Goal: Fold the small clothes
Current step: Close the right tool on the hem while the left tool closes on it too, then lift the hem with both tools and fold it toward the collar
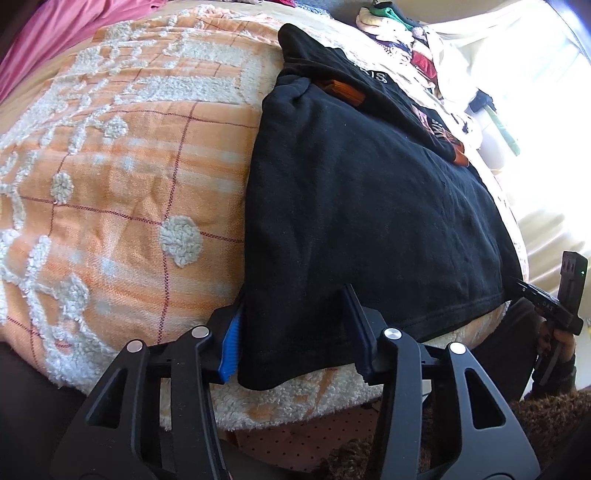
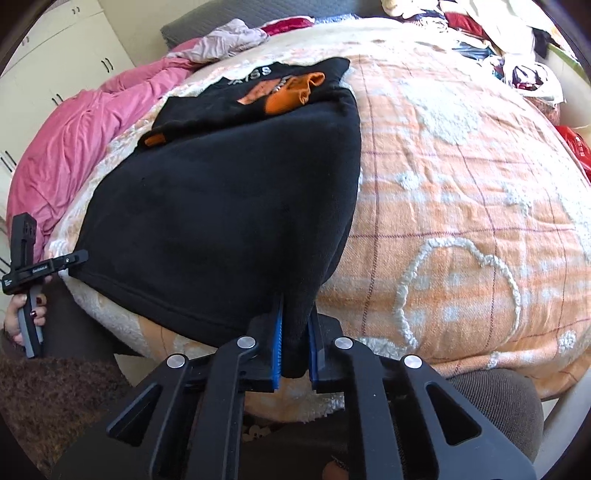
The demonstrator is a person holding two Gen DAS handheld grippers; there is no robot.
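A black T-shirt (image 1: pixel 362 206) with an orange print lies on the orange-and-white blanket (image 1: pixel 122 177), its lower part folded up over the printed part. My left gripper (image 1: pixel 295 332) is open, its fingers standing either side of the shirt's near left corner at the bed edge. In the right wrist view my right gripper (image 2: pixel 295 339) is shut on the black T-shirt's (image 2: pixel 221 192) near right corner. The right gripper also shows in the left wrist view (image 1: pixel 517 282). The left gripper shows in the right wrist view (image 2: pixel 79 254) at the hem.
A pile of mixed clothes (image 1: pixel 399 33) lies at the far side of the bed, and also shows in the right wrist view (image 2: pixel 509 40). A pink duvet (image 2: pixel 74 147) lies along the left. White cupboards (image 2: pixel 55 48) stand behind. A brown rug (image 2: pixel 44 398) is below.
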